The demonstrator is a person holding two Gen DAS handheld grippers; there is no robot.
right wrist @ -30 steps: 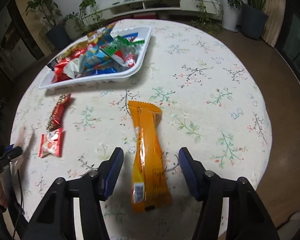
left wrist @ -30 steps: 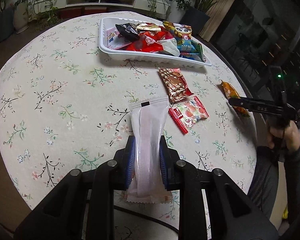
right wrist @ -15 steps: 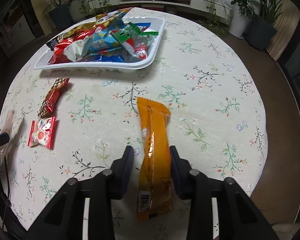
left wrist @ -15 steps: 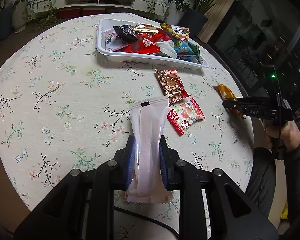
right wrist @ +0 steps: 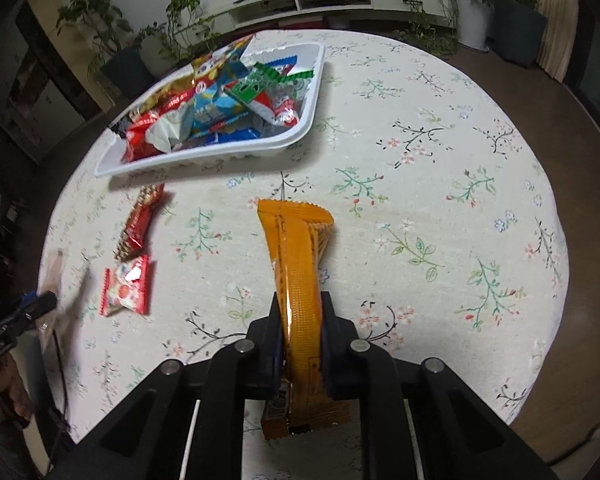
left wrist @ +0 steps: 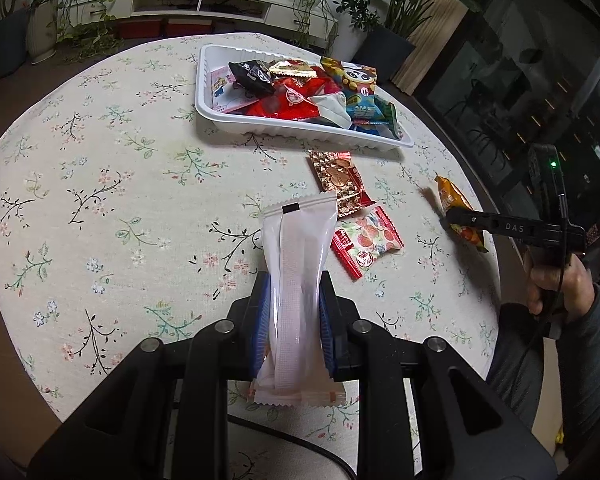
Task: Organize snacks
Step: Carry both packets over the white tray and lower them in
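Observation:
My left gripper is shut on a long white snack packet, held above the floral tablecloth. My right gripper is shut on a long orange snack packet, lifted off the cloth; it also shows at the right edge of the left wrist view. A white tray full of mixed snack packets stands at the far side; in the right wrist view the tray is far left. A gold-red packet and a red strawberry packet lie loose between me and the tray.
The round table's edge drops off close on the right. Potted plants and a low white shelf stand behind the table. The other hand and its cable hang beside the table's right edge.
My right gripper has closed on the orange packet and lifted it. My left gripper has kept the white packet and moved forward toward the tray.

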